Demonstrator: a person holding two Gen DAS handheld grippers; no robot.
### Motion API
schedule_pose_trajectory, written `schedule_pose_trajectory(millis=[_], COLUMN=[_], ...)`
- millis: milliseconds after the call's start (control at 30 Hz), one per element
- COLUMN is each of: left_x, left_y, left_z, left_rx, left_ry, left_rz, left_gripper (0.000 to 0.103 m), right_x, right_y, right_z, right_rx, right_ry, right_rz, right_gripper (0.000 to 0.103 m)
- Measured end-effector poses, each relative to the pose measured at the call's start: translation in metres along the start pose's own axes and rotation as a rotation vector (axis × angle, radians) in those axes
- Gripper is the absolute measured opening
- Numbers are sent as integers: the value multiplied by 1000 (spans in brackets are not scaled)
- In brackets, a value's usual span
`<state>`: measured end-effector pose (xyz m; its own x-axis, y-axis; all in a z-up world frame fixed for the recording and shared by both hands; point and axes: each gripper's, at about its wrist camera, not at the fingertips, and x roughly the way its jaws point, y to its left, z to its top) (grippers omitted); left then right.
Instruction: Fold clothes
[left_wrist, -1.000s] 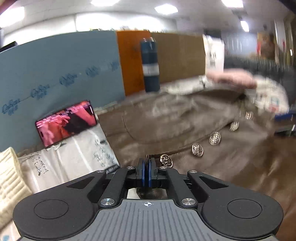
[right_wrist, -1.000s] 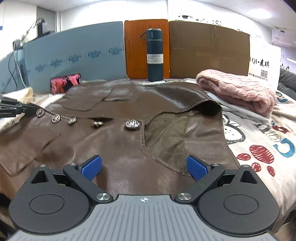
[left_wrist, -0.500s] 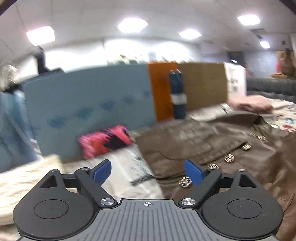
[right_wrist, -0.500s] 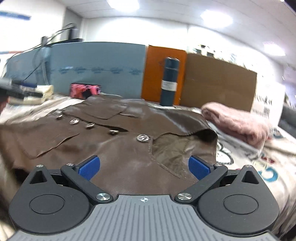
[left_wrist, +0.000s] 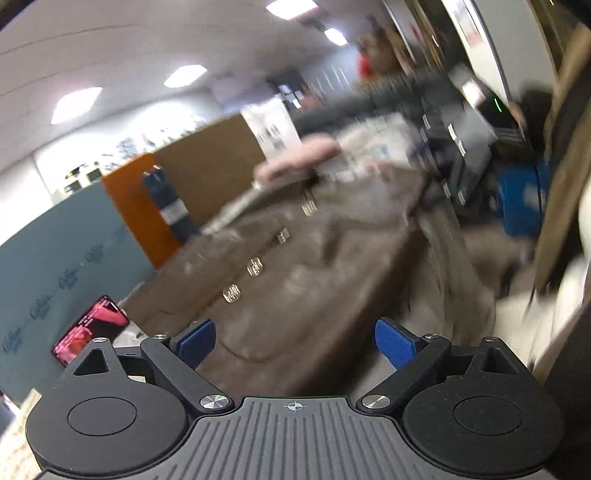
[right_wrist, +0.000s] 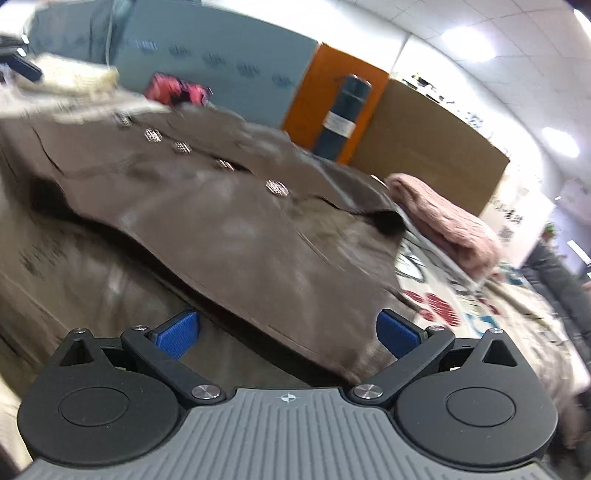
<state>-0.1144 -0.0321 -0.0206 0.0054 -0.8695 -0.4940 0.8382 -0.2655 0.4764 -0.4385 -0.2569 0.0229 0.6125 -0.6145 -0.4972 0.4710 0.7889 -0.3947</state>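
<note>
While both tilt | left hand-held gripper (left_wrist: 295, 341) just opened, empty | right hand-held gripper (right_wrist: 288, 332) apart above jacket (right_wrist: 236, 229) hem

Right gripper (right_wrist: 287, 334) is sitting at 6 o'clock, jaws standing wide apart, nothing between the blue pads (right_wrist: 176, 334). Brown jacket (right_wrist: 229, 236) is lying across the centre, tilted, its row of buttons (right_wrist: 276, 187) running from 10 o'clock toward the middle. Pink knit (right_wrist: 447, 221) is resting at 3 o'clock on a printed sheet (right_wrist: 443, 306). Dark flask (right_wrist: 341, 118) is standing at 1 o'clock before an orange panel (right_wrist: 314, 92). Phone (right_wrist: 173, 90) is glowing at 11 o'clock. Cream knit (right_wrist: 74, 79) is blurring at 10 o'clock.
</note>
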Motion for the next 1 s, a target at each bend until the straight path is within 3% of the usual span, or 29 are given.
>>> schedule_pose_trajectory(millis=[100, 367, 400, 433, 467, 500, 567, 633, 767, 900, 1000], left_x=[13, 24, 25, 27, 28, 28, 27, 26, 18, -6, -12], left_y=[-11, -9, -9, -9, -7, -5, -5, -2, 1, -1, 10], left_z=[-3, -4, -5, -5, -5, -6, -9, -12, -16, -17, -15], left_rx=[86, 161, 170, 173, 167, 157, 157, 141, 105, 69, 28], left_ry=[55, 23, 33, 46, 56, 63, 49, 32, 21, 23, -39], left_rz=[45, 106, 102, 97, 87, 75, 84, 98, 106, 93, 147], left_gripper=[96, 93, 85, 69, 59, 40, 28, 18, 9, 7, 7], right_x=[1, 2, 6, 9, 9, 8, 7, 6, -6, -35, -50], right_y=[-3, -5, -4, -2, -2, -2, 1, 6, 13, 25, 27], right_z=[-4, -2, -4, -5, -6, -3, 0, 1, 5, 8, 13], right_rx=[-21, -110, -144, -171, -183, -193, -229, -271, -274, -276, -267], right_ry=[-10, -109, -99, -88, -94, -97, -104, -109, -99, -116, -151], right_rz=[-2, -178, -195, -207, -214, -213, -210, -202, -129, -107, -115], right_gripper=[103, 102, 101, 99, 94, 86, 40, 17, 5, 4, 4])
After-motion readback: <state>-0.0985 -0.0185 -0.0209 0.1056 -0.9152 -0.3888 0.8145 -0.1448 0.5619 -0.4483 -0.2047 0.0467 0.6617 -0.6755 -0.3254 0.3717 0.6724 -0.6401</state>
